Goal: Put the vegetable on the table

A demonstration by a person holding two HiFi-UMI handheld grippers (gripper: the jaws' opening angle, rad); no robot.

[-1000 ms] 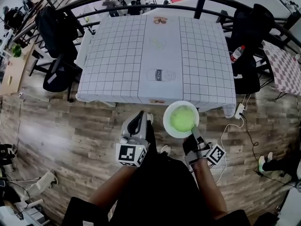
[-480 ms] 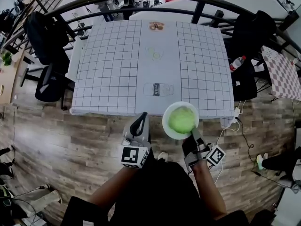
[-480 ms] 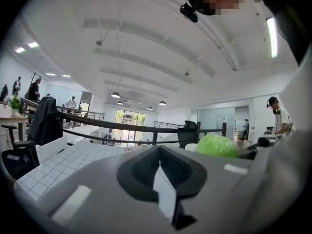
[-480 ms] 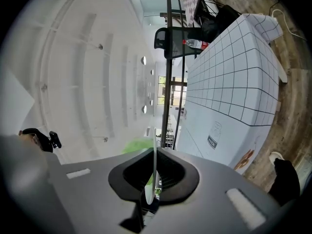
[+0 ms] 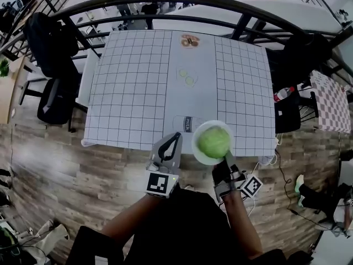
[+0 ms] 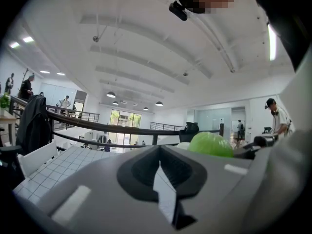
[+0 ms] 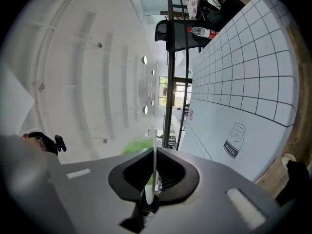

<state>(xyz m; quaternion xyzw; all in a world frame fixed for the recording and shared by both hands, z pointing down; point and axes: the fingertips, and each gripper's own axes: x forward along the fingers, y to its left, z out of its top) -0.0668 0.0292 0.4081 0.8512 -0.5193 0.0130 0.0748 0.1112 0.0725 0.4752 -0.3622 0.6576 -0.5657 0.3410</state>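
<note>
The right gripper (image 7: 154, 177) has its jaws pinched on the rim of a white plate (image 5: 195, 148), which stands edge-on between them in the right gripper view. The plate carries the vegetable (image 5: 214, 142), a round green head resting at its centre. The left gripper (image 6: 163, 179) has its jaws pressed together at the tips with nothing between them. In the head view, the plate lies over the near edge of the desk (image 5: 132, 93), just beside a printed milk bottle outline (image 5: 187, 124) on the grid-patterned cover, with the left gripper just beside the plate.
</note>
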